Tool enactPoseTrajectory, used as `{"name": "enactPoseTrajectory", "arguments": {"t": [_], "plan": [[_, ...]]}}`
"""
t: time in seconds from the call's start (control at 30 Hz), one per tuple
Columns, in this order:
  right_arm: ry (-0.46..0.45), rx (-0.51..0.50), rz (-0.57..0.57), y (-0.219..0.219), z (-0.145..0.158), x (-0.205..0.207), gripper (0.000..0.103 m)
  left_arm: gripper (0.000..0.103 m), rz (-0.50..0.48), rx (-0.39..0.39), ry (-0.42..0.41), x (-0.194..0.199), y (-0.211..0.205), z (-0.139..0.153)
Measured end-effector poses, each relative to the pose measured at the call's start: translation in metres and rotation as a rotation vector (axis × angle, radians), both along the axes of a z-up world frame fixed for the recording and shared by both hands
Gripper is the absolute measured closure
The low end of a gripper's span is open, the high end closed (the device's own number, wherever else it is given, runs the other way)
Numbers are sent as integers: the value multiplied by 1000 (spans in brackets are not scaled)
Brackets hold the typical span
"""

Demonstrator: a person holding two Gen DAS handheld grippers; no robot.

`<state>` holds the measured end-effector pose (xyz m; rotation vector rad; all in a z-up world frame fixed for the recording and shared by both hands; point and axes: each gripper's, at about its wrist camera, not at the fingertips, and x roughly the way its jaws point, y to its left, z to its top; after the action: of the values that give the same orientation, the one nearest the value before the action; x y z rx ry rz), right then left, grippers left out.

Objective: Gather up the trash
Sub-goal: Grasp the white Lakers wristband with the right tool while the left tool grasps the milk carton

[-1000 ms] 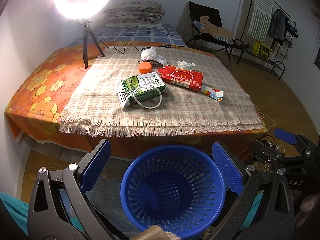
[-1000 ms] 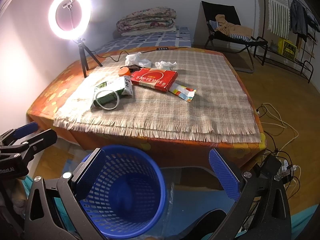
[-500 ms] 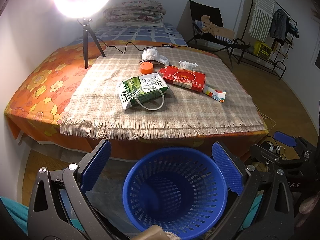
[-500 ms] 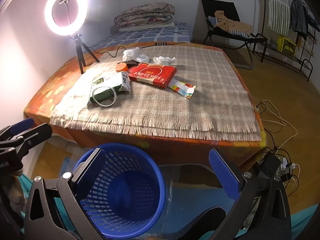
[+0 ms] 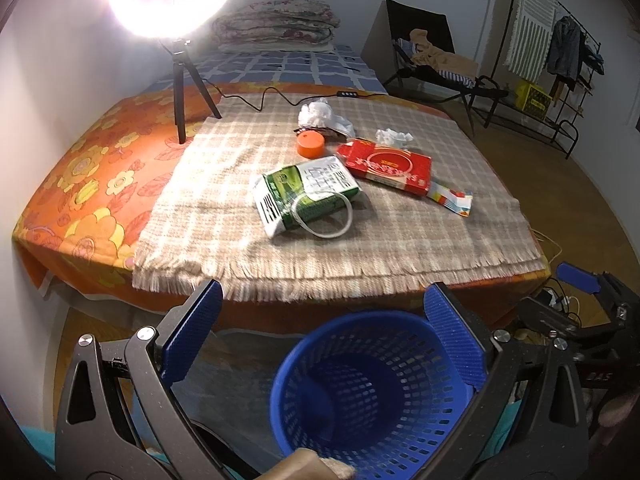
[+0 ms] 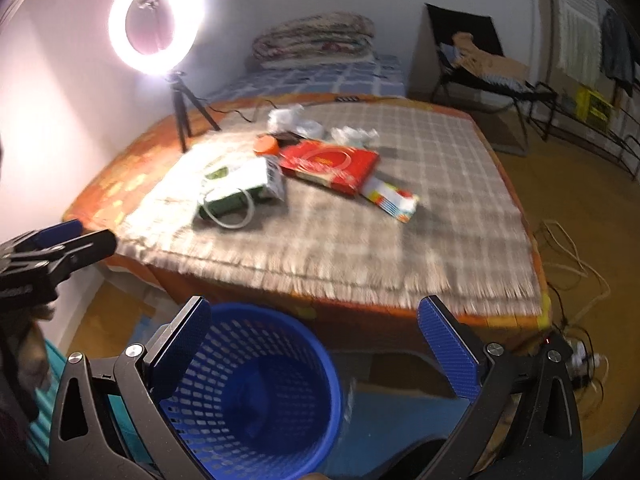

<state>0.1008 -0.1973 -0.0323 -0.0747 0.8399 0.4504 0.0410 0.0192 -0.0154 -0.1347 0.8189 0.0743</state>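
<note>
Both claws spread wide and empty, left gripper (image 5: 322,334) now shifted left of the blue basket (image 5: 372,392), right gripper (image 6: 314,348) swinging, view newly blurred, milk carton (image 5: 306,196), red box (image 5: 388,166) and wrapper (image 5: 452,200) unmoved on the checked cloth (image 5: 240,220).

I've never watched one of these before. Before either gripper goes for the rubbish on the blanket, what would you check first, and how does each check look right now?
1. Left gripper open and holding nothing: ok.
2. Right gripper open and holding nothing: ok.
3. Blue basket upright with its mouth unobstructed: ok.
4. Basket empty enough to take more: ok; only mesh shows inside.
5. Trash in plain sight on the plaid blanket: ok; green carton, red box, orange lid and colourful wrapper are apart from both grippers.
6. Right wrist view sharp enough to aim: not ok; it is blurred.
</note>
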Motion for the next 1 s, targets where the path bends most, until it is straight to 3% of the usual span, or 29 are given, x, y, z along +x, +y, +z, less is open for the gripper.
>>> {"name": "enactPoseTrajectory", "arguments": {"t": [0.2, 0.5, 0.7, 0.77, 0.83, 1.0], "plan": [[4, -68, 35, 9, 4, 24, 1, 0, -14, 8, 21, 22, 22, 4], [63, -32, 90, 10, 8, 70, 1, 1, -76, 37, 49, 67, 38, 3], [106, -13, 132, 26, -6, 98, 2, 8, -105, 52, 61, 104, 48, 1], [116, -7, 167, 37, -12, 103, 5, 11, -106, 51, 64, 116, 52, -2], [145, 6, 200, 52, -20, 111, 17, 13, -106, 52, 63, 129, 58, -3], [224, 38, 271, 90, -44, 124, 34, 21, -84, -39, 98, 156, 82, -19]]}}
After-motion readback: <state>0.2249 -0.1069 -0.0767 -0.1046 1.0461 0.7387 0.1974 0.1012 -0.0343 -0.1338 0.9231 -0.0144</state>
